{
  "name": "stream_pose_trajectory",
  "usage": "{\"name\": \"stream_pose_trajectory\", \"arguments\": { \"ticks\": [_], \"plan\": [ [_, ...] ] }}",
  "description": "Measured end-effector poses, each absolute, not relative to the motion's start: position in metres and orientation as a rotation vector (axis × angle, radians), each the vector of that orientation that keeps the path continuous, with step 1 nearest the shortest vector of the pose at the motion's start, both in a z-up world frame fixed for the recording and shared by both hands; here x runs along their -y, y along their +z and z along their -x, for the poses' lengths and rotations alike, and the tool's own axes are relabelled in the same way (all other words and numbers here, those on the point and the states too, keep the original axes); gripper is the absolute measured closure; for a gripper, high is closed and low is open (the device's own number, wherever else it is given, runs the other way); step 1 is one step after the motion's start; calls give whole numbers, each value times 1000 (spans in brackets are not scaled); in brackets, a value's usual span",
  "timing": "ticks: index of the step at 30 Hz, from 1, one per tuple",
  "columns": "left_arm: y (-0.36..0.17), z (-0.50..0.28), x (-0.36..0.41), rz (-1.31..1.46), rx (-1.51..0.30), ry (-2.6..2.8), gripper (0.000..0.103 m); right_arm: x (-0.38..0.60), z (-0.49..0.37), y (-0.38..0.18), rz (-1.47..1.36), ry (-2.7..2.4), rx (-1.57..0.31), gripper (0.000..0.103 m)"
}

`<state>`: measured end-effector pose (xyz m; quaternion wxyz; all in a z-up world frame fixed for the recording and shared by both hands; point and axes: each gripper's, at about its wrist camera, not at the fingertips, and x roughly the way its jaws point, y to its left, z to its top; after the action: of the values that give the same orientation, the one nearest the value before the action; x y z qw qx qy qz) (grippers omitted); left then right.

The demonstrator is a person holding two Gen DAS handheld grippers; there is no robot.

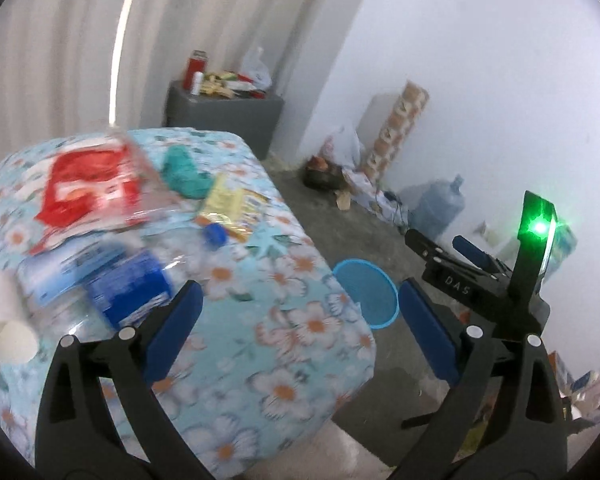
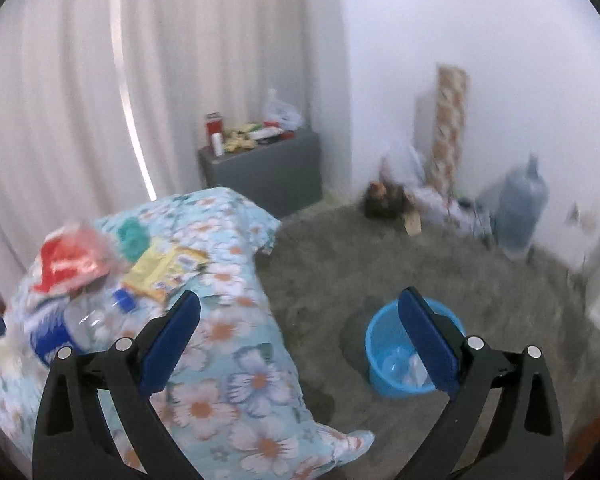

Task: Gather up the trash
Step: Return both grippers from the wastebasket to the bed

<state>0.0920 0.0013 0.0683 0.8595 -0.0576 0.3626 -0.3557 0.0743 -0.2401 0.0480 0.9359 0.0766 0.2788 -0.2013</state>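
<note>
Trash lies on a floral bedspread [image 1: 284, 344]: a red and clear plastic bag [image 1: 92, 188], a yellow wrapper [image 1: 228, 204], a clear bottle with a blue cap [image 1: 214, 236], a blue-labelled package [image 1: 128, 288], a white paper cup [image 1: 8, 328] and a teal cloth [image 1: 182, 168]. A blue bin [image 2: 400, 356] stands on the floor beside the bed with clear plastic inside. My left gripper [image 1: 300, 320] is open and empty over the bed's corner. In its view the right gripper [image 1: 464, 264] hangs over the floor to the right. My right gripper [image 2: 300, 328] is open and empty, between bed and bin.
A grey cabinet [image 2: 264, 168] loaded with bottles and packets stands by the curtain. Along the far wall are a patterned roll [image 2: 450, 128], a large water jug [image 2: 520, 208] and floor clutter [image 2: 388, 196]. The grey floor lies between bed and wall.
</note>
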Motion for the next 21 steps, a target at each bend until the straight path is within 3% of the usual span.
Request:
{"name": "stream_pose_trajectory", "arguments": {
  "ticks": [12, 21],
  "plan": [
    [68, -62, -157, 258, -597, -518, 9, 171, -77, 66, -203, -110, -495, 7],
    [34, -49, -227, 295, -589, -392, 9, 136, -116, 32, -408, 175, -694, 7]
  ]
}}
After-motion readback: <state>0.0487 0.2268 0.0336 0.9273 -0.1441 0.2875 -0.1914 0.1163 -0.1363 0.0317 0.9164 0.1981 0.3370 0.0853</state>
